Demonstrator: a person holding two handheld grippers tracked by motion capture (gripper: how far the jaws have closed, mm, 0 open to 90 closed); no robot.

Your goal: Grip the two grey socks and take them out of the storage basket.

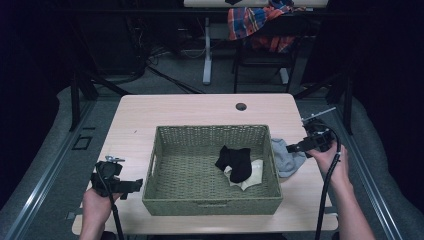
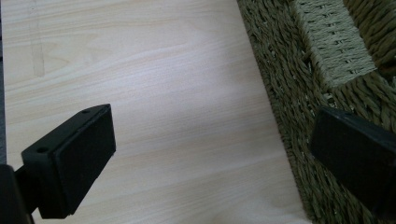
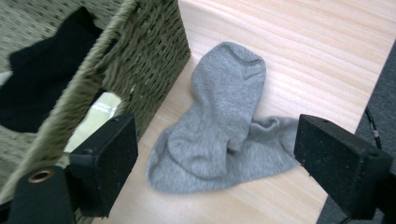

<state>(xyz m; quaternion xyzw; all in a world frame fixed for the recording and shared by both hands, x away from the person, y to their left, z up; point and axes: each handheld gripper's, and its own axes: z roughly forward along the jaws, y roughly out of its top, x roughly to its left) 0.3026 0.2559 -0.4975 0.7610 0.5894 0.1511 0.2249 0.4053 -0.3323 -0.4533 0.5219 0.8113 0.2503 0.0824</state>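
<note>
The right gripper [image 3: 215,168], jaws wide and empty, hangs over the grey sock [image 3: 219,126] beside the wicker basket [image 1: 210,200]. Best to pinch its bunched middle. The left gripper [image 2: 210,154] is open, idle.

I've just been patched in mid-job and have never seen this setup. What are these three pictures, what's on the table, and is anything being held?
No robot here: a person holds a two-jaw gripper in each hand. The high view looks down on the table. The left gripper waits beside the woven basket; the right gripper is over a grey sock lying on the table against the basket's outer wall. Inside the basket lie a black sock and a pale one. The other two pictures come from cameras riding on each gripper, looking along its black jaws. Both grippers are open and hold nothing; the grey sock lies between the right jaws, unpinched.
</note>
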